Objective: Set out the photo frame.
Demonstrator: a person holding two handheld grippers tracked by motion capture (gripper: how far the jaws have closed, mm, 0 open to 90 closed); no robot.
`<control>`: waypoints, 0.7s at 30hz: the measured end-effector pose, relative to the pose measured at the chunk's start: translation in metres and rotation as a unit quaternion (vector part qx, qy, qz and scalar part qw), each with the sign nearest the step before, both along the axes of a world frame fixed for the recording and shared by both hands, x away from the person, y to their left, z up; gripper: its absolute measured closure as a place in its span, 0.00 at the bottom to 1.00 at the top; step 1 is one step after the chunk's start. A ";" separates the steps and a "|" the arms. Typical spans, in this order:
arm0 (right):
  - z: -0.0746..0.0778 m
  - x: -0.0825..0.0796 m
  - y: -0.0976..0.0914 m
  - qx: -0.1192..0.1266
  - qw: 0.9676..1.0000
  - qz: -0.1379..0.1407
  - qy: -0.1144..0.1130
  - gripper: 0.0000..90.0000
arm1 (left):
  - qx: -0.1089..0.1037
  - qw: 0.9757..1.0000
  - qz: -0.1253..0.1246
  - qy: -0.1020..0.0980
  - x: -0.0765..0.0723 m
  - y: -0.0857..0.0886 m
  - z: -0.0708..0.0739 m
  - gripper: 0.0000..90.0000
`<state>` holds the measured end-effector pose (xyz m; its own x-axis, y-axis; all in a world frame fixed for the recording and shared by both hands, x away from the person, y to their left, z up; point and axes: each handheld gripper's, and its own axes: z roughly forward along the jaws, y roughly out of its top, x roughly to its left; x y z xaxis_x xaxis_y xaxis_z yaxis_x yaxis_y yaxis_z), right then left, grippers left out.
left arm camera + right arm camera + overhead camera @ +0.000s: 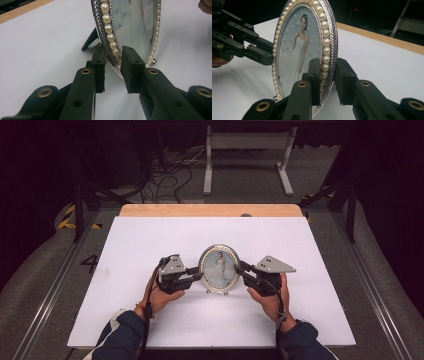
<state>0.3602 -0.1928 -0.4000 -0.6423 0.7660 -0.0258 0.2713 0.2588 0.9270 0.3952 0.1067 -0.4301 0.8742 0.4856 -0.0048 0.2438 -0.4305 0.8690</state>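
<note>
An oval photo frame with a silver rim and a ring of pearls stands upright on the white board, holding a picture of a woman in a white dress. My left gripper is shut on the frame's left rim, one pad in front and one behind. On the opposite rim my right gripper is shut in the same way. The frame leans on a black back stand. The right gripper view shows the frame face-on, with the left gripper at its far edge.
The white board lies on a wooden table whose far edge shows beyond it. A white metal stand and loose cables lie on the floor behind. Dark rails run along both sides of the table.
</note>
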 end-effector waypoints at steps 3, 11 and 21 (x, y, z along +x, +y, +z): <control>0.000 0.002 0.000 -0.001 1.000 0.002 0.000 0.84 | -0.002 1.000 0.002 0.002 -0.002 0.000 -0.001 0.82; 0.000 0.004 0.000 -0.003 1.000 0.002 0.000 0.84 | -0.001 1.000 0.002 0.001 -0.003 0.000 -0.001 0.82; 0.001 0.005 0.000 -0.015 1.000 0.002 -0.006 0.83 | -0.007 1.000 -0.002 0.003 -0.004 0.001 -0.002 0.82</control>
<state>0.3656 -0.1923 -0.3994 -0.6445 0.7624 -0.0575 0.2585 0.2881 0.9221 0.3914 0.1076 -0.4316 0.8763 0.4814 -0.0170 0.2477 -0.4201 0.8730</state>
